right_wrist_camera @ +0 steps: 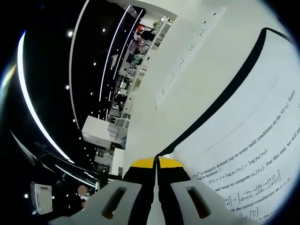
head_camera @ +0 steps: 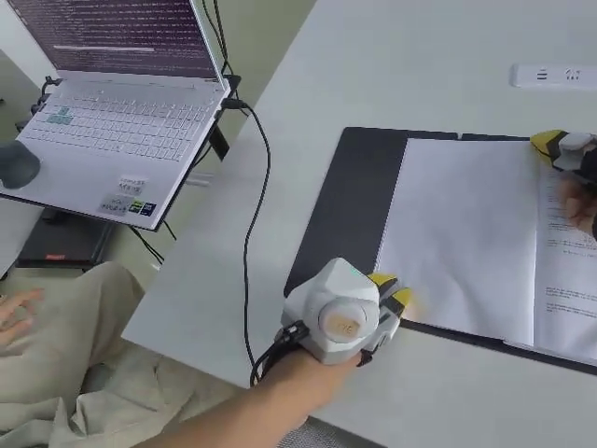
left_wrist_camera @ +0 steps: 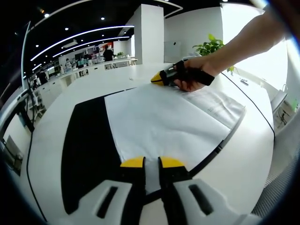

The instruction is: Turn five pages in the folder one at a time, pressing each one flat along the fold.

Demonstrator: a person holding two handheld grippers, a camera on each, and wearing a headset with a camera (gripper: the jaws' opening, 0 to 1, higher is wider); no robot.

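Page [head_camera: 457, 233] turned: left gripper [left_wrist_camera: 152, 162] rests on its edge, grip unclear; right gripper [right_wrist_camera: 155, 161], jaws together, must now rub the fold [head_camera: 536, 252].

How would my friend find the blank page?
Find the white desk, then the open black folder lying on it. The blank page lies inside, just left of a printed page; it alone has no writing.

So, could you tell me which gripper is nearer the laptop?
Left. The left gripper sits at the folder's near edge, toward the laptop; the right gripper is at the far right.
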